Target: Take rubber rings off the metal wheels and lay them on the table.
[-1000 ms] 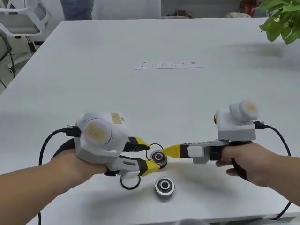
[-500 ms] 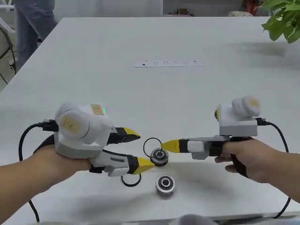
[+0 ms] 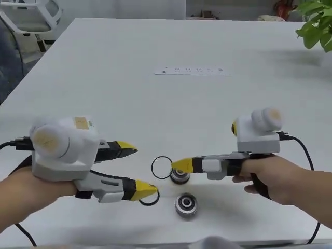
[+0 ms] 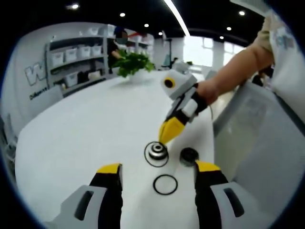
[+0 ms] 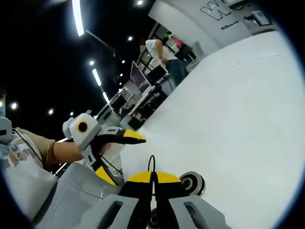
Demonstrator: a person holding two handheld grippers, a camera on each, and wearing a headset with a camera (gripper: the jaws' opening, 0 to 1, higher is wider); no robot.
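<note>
My right gripper point(image 3: 177, 166) is shut on a thin black rubber ring point(image 3: 161, 167), which hangs from its yellow tips just left of a metal wheel point(image 3: 180, 177). In the right gripper view the ring point(image 5: 151, 163) rises from between the shut tips point(image 5: 153, 177), with the wheel point(image 5: 192, 183) beside them. My left gripper point(image 3: 137, 170) stands open to the left, apart from the wheel, with nothing between its jaws. A second wheel point(image 3: 185, 205) lies nearer the table's front edge. A loose ring point(image 4: 165, 184) lies flat on the table in front of the left gripper point(image 4: 158, 168).
A white power strip point(image 3: 192, 71) lies mid-table, far beyond the work. Green plant leaves point(image 3: 315, 26) hang over the far right corner and a chair point(image 3: 31, 18) stands at the far left. Cables trail from both grippers. The table's front edge point(image 3: 171, 241) is close to the wheels.
My left gripper has drawn back to the left, off the wheel, and its jaws have spread. The right gripper stays shut on the ring, which now hangs beside the wheel.
</note>
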